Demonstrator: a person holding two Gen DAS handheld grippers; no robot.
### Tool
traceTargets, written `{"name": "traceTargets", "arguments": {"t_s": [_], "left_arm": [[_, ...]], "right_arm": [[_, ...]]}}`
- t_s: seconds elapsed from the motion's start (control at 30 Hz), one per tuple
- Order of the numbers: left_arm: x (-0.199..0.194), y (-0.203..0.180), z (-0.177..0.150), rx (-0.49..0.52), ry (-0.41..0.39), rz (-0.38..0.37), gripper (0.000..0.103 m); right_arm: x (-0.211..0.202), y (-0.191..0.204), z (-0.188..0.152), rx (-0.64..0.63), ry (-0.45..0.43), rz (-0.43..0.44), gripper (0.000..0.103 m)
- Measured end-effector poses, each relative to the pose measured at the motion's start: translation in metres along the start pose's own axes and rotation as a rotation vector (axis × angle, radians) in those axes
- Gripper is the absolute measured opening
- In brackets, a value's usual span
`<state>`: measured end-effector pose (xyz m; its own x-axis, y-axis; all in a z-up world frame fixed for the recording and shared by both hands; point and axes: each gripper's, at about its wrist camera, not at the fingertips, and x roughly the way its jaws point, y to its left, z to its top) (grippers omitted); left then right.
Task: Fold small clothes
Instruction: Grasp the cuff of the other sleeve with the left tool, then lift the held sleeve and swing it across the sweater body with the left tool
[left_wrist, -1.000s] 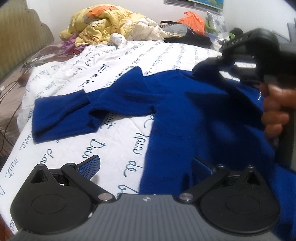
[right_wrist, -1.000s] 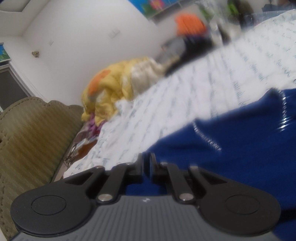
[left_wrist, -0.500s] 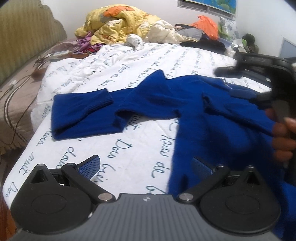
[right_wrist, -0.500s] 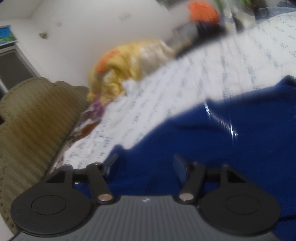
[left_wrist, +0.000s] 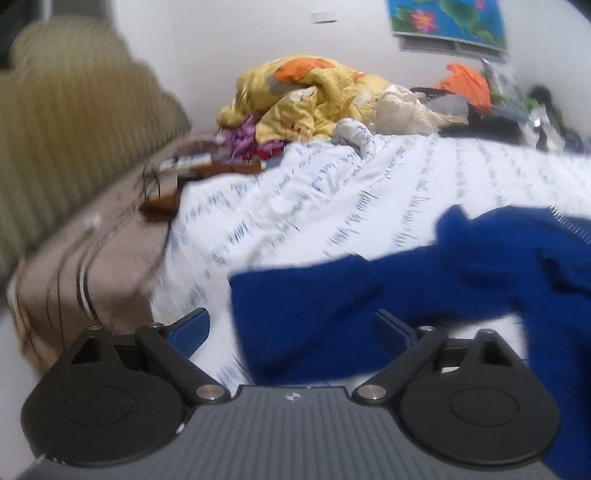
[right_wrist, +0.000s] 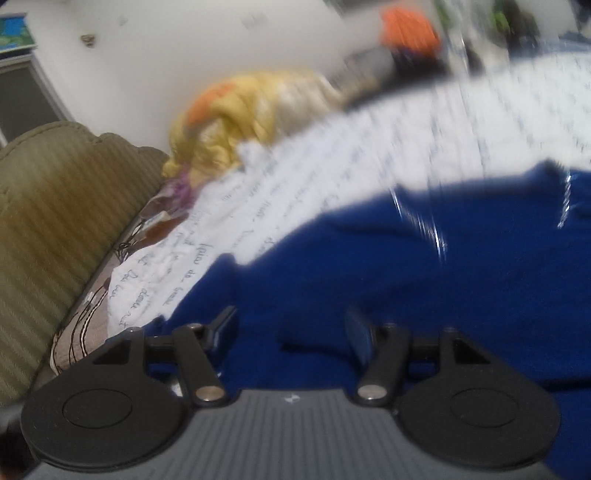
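A royal blue sweater (left_wrist: 461, 273) lies spread on the white bed sheet (left_wrist: 332, 206) printed with script. Its left sleeve end (left_wrist: 295, 306) lies just in front of my left gripper (left_wrist: 291, 326), which is open and empty, its jaws wide apart on either side of the sleeve cuff. In the right wrist view the sweater (right_wrist: 424, 277) fills the lower right. My right gripper (right_wrist: 291, 330) is open and empty, low over the blue fabric. Both views are motion blurred.
A pile of yellow and orange bedding (left_wrist: 314, 96) lies at the far end of the bed, with dark clothes and an orange bag (left_wrist: 465, 85) beside it. An olive striped sofa (left_wrist: 66, 155) stands on the left, past the bed's left edge with cables (left_wrist: 85, 280).
My right gripper has opened and let go of the sweater. My left gripper has swung left toward the sleeve end; the right gripper and hand are gone from its view.
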<state>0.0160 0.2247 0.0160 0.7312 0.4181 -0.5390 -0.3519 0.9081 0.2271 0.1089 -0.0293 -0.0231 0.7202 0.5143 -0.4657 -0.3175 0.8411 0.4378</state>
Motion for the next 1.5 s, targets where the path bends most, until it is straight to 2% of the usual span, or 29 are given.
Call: {"name": "traceTargets", "arguments": {"t_s": [0.1,0.17,0.3,0.53,0.63,0.67,0.8,0.87,0.9,1.0,1.07,1.17,1.23,1.4,1.5], "left_arm": [[0.018,-0.006,0.0,0.157,-0.044,0.039,0.088],[0.025,-0.009,-0.004,0.221,-0.049,0.034,0.085],[0.039,-0.018,-0.012,0.304,-0.042,-0.033,0.082],[0.052,-0.031,-0.015,0.411,-0.059,-0.074,0.072],[0.057,-0.036,-0.011,0.444,-0.07,-0.095,0.063],[0.059,-0.036,-0.01,0.436,-0.066,-0.104,0.055],[0.067,-0.03,-0.003,0.321,0.004,-0.172,0.018],[0.066,-0.025,-0.002,0.266,-0.006,-0.171,0.012],[0.064,-0.02,-0.001,0.227,-0.01,-0.181,0.006],[0.059,0.002,0.01,0.08,-0.021,-0.206,0.006],[0.057,0.023,0.022,-0.035,-0.036,-0.182,0.006],[0.06,0.069,0.047,-0.253,-0.041,-0.078,0.006],[0.063,0.103,0.064,-0.369,-0.049,0.021,0.006],[0.062,0.16,0.097,-0.475,-0.084,0.238,0.006],[0.059,0.167,0.11,-0.519,-0.097,0.262,0.006]], "right_arm": [[-0.012,-0.001,-0.005,-0.007,-0.009,-0.001,0.066],[-0.017,-0.007,-0.009,0.015,-0.008,0.002,0.066],[-0.024,-0.019,-0.015,0.064,-0.009,-0.01,0.066],[-0.029,-0.032,-0.02,0.108,-0.018,-0.039,0.066],[-0.031,-0.033,-0.021,0.115,-0.025,-0.042,0.066],[-0.031,-0.032,-0.021,0.115,-0.026,-0.043,0.066],[-0.034,-0.031,-0.023,0.114,-0.031,-0.045,0.066],[-0.037,-0.034,-0.023,0.118,-0.037,-0.049,0.066],[-0.039,-0.035,-0.023,0.12,-0.041,-0.05,0.066],[-0.047,-0.038,-0.022,0.119,-0.054,-0.055,0.066],[-0.053,-0.04,-0.021,0.114,-0.066,-0.061,0.066],[-0.062,-0.048,-0.022,0.108,-0.079,-0.081,0.066],[-0.069,-0.055,-0.024,0.114,-0.084,-0.106,0.066],[-0.085,-0.079,-0.029,0.174,-0.107,-0.134,0.066],[-0.094,-0.092,-0.032,0.211,-0.125,-0.147,0.066]]}}
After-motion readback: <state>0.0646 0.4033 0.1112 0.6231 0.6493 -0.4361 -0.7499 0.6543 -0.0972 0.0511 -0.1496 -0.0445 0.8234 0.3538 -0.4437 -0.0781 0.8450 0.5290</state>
